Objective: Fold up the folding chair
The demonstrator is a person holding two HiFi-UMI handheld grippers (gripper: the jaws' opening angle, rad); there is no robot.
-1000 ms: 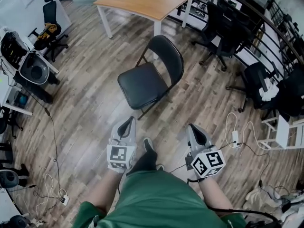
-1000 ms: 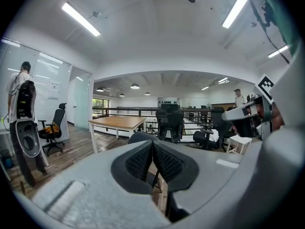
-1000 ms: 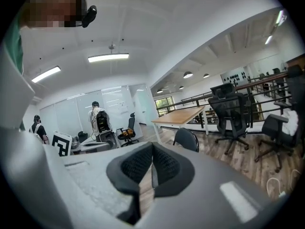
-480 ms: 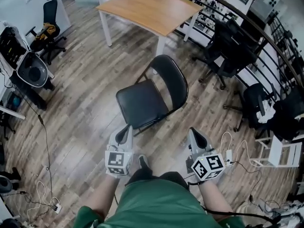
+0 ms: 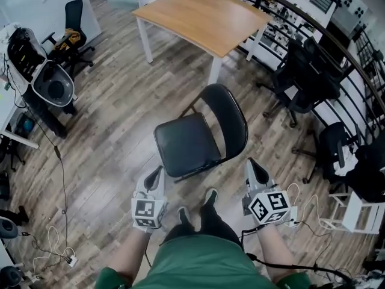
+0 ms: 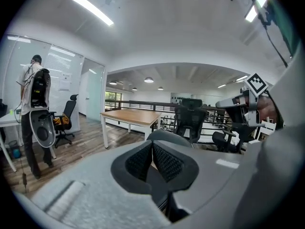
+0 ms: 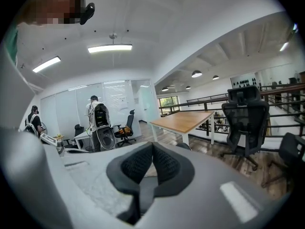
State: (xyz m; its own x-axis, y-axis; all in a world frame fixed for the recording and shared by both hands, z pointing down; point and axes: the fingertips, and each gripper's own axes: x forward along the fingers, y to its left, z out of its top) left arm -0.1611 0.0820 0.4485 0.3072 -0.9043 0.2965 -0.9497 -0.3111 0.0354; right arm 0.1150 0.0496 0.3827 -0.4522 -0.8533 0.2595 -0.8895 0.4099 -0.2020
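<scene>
So the folding chair (image 5: 201,134) is still fully open, standing on the wood floor (image 5: 114,131) right in the middle of the head view. Its black seat faces lower left and the rounded backrest sits toward the upper right. A wooden table (image 5: 204,17) is above it in the frame, and a bunch of black office chairs (image 5: 310,71) are off at the upper right.

Both forearms come up from the bottom edge, one on each side of the person's legs and shoes (image 5: 210,196). The grippers are held out front, roughly level with a slight downward tilt, marker cubes facing up at the camera.

The left gripper (image 5: 157,173) is in the lower middle-left, with its tip just beside the near corner of the seat. The right gripper (image 5: 254,166) is in the lower middle-right, with its tip just below the backrest's lower edge as the picture goes. Neither one looks to be touching the chair.

In the left gripper view the fingers (image 6: 167,162) are pressed together with nothing between them, and the top of the chair's back peeks out just behind the tips. The other gripper's marker cube shows at the right of that frame.

Same deal in the right gripper view: fingers (image 7: 164,165) closed on each other, nothing held. The table is beyond them, and a person wearing a backpack (image 7: 100,116) is standing over on the left.
</scene>
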